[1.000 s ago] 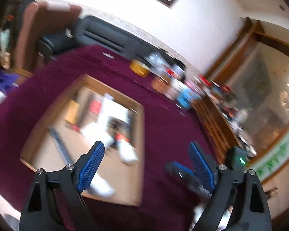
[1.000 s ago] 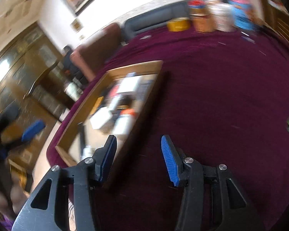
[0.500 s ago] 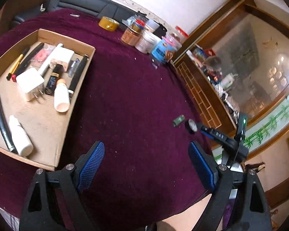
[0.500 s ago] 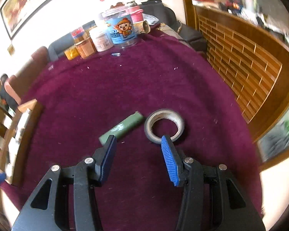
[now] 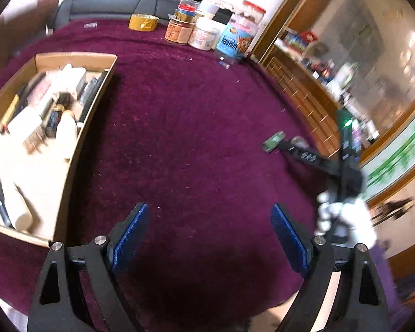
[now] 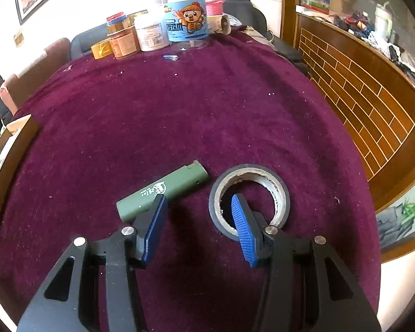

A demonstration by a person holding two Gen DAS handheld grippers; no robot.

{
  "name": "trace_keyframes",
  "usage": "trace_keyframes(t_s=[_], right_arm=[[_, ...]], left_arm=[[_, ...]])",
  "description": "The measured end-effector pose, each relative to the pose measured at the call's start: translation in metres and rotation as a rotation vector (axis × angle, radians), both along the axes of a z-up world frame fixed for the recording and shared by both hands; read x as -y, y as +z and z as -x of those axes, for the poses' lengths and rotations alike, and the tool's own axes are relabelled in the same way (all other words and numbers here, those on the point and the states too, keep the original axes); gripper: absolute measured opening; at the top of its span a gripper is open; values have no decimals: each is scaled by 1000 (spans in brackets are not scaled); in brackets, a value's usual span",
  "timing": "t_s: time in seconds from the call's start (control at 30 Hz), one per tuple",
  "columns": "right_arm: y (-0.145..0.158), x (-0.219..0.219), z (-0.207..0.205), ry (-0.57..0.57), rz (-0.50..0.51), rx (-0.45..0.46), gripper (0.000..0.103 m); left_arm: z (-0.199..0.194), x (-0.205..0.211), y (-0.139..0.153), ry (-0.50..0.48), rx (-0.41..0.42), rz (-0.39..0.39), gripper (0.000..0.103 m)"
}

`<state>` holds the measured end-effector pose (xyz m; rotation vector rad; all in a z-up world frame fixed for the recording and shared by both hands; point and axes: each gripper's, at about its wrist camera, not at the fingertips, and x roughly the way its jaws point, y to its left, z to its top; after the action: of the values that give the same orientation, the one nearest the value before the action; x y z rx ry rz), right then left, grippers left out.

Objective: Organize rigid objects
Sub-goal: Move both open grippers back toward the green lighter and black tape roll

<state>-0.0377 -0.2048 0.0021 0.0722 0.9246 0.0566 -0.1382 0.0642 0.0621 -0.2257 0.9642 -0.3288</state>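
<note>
Right gripper [image 6: 197,215] open astride the black tape roll [image 6: 250,200] rim, lower centre; the left gripper [image 5: 207,238] gapes empty. Squeeze the wall squarely, avoiding the green lighter [image 6: 163,193].

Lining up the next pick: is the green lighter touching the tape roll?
Apart. The right wrist view shows purple cloth between the green lighter and the tape roll.

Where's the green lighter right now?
In the right wrist view, the green lighter lies on the purple tablecloth, just left of the tape roll, partly behind the right hand-held gripper.
</note>
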Motion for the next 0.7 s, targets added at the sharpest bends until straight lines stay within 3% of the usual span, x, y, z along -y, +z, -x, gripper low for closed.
trace_keyframes(t_s=[0.1, 0.27, 0.7], right_arm=[[-2, 8, -3, -1, -56, -9, 54], [-2, 12, -2, 7, -96, -5, 58], [-3, 12, -3, 24, -119, -5, 65]], left_arm=[[3, 17, -1, -1, 35, -134, 85], [5, 34, -5, -7, 80, -271, 85], [-4, 44, -19, -21, 17, -316, 85]])
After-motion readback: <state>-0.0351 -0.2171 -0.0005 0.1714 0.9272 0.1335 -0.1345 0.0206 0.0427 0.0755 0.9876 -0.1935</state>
